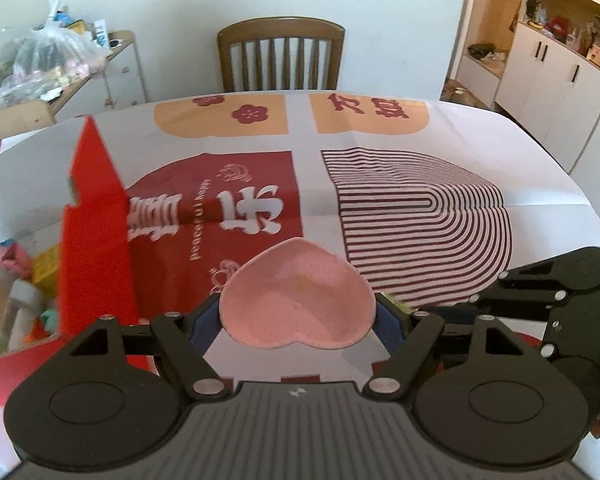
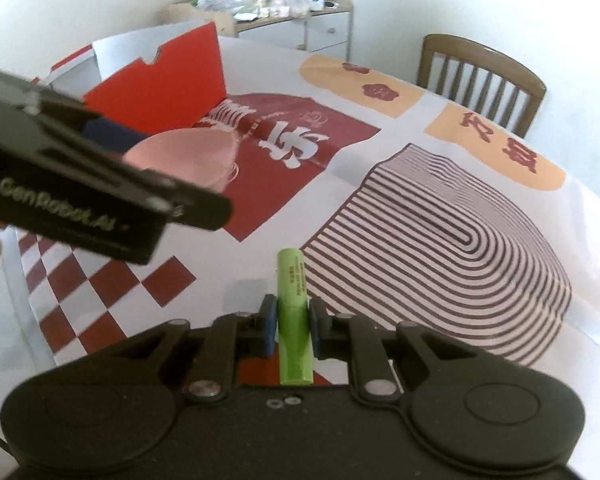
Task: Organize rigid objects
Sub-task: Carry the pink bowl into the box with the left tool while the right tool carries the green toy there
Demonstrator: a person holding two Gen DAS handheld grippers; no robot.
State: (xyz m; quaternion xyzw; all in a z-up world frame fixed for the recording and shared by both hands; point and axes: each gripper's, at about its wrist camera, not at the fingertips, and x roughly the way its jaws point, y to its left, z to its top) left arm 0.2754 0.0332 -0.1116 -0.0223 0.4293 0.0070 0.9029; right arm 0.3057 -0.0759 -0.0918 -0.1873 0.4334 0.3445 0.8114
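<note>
The round table [image 1: 520, 148], covered in a white cloth printed with red panels, orange blocks and maroon stripes, fills both views, with a brown wooden slat-back chair [image 1: 281, 54] at its far edge. A red cardboard box with upright flaps [image 1: 96, 240] stands at the left, holding what look like mixed packets, though they are blurred. Beyond it a side shelf carries a clear plastic bag of clutter [image 1: 48, 60]; white cabinets [image 1: 556, 76] line the far right. The left gripper [image 1: 298, 316] has its jaws set wide, clamped on a pink heart-shaped ceramic dish [image 1: 296, 308] raised above the cloth just right of the box. The right gripper [image 2: 293, 328] is closed tight on a green cylindrical battery [image 2: 295, 320], lying along its fingers above the cloth's near edge.
</note>
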